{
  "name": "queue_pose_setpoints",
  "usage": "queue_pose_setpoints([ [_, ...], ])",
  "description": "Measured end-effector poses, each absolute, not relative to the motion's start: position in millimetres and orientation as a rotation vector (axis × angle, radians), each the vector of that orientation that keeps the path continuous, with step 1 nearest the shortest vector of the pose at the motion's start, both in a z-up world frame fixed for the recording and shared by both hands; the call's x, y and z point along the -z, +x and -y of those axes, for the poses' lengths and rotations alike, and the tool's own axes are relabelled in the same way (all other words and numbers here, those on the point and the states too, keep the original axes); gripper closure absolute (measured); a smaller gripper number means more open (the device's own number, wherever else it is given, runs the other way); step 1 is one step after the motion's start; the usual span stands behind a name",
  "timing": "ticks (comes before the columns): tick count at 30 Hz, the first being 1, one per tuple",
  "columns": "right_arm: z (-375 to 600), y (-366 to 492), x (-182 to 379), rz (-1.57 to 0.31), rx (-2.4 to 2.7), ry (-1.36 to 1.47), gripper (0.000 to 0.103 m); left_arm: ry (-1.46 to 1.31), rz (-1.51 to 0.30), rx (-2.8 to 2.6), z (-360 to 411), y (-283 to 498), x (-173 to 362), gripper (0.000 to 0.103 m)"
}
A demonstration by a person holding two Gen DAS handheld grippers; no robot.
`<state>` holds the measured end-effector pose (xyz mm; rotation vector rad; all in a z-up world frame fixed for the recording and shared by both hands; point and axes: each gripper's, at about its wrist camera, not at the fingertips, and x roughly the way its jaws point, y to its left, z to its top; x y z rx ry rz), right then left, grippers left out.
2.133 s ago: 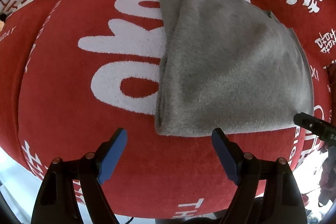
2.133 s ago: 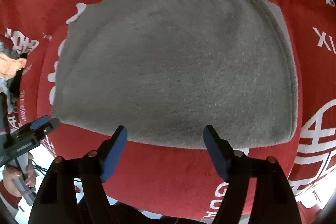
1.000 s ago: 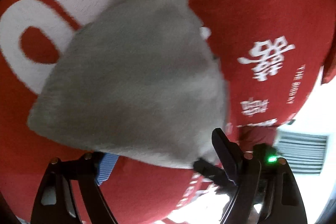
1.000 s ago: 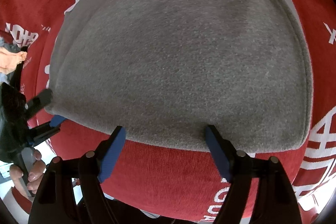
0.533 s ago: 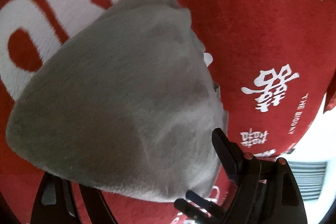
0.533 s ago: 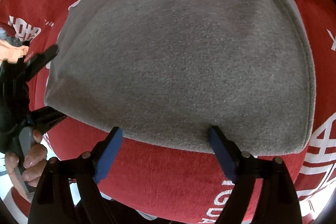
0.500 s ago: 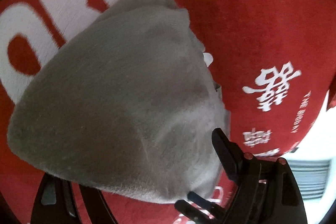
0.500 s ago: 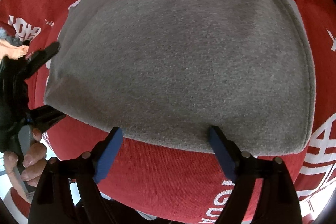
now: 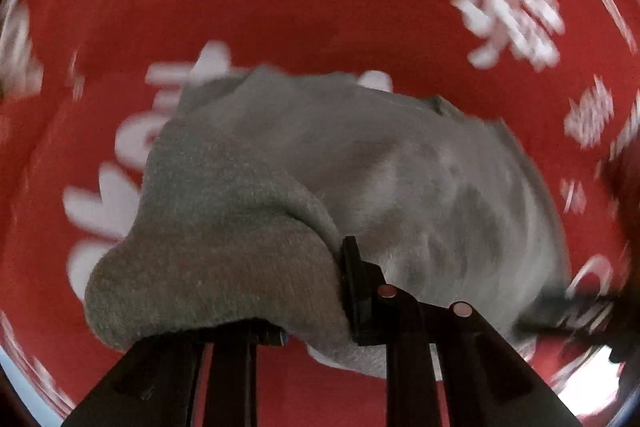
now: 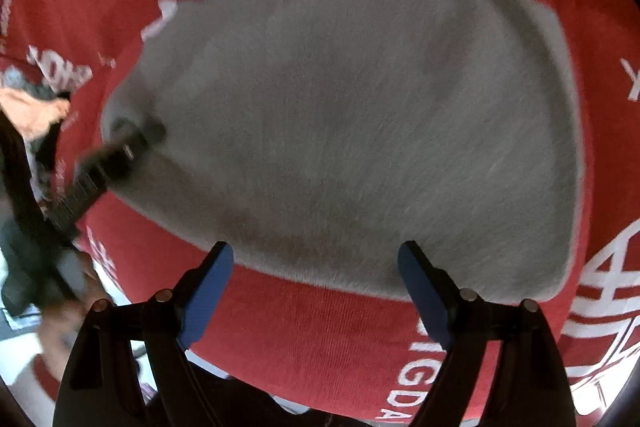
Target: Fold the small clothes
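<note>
The grey cloth (image 10: 352,115), a small fleecy garment already doubled over, lies on the red blanket (image 10: 312,339) with white lettering; its near left corner is bunched and lifted off the blanket, while the rest is spread flat, the near hem running from left to right just beyond the right gripper (image 10: 316,287).

The left gripper (image 9: 312,291) is clamped on that lifted corner; its jaws have just been closing, and the cloth is seen pinched between them in the left wrist view, draped over the left finger so that only the right finger (image 9: 354,279) shows; in the right wrist view it is seen at the left edge of the cloth. The right gripper is held with its jaws wide apart, both blue pads bare, just short of the near hem; nothing is gripped by it.

The step in hand is judged to be a fold begun from the left side. To be done well, the right end of the near hem should be caught as well, so that the edge is raised evenly; the corner should be carried low and level across to the far or right edge, lest the layers beneath be dragged out of line; the edges should be matched before release; a slipping pinch is the likeliest fault, the fleece being thick and soft.
</note>
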<state>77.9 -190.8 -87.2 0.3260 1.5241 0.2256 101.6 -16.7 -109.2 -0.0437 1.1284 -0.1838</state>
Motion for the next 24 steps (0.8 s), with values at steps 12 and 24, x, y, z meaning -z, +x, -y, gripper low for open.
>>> queue_pose_setpoints([
  [12,76,240,55,-1.752,-0.659,0.176,0.016,0.463,-0.974,0.37,53,75,105,0.081],
  [24,-69,253,124,-2.031,-0.705,-0.203,0.011,0.367,-1.008,0.379,23,59,119,0.081],
])
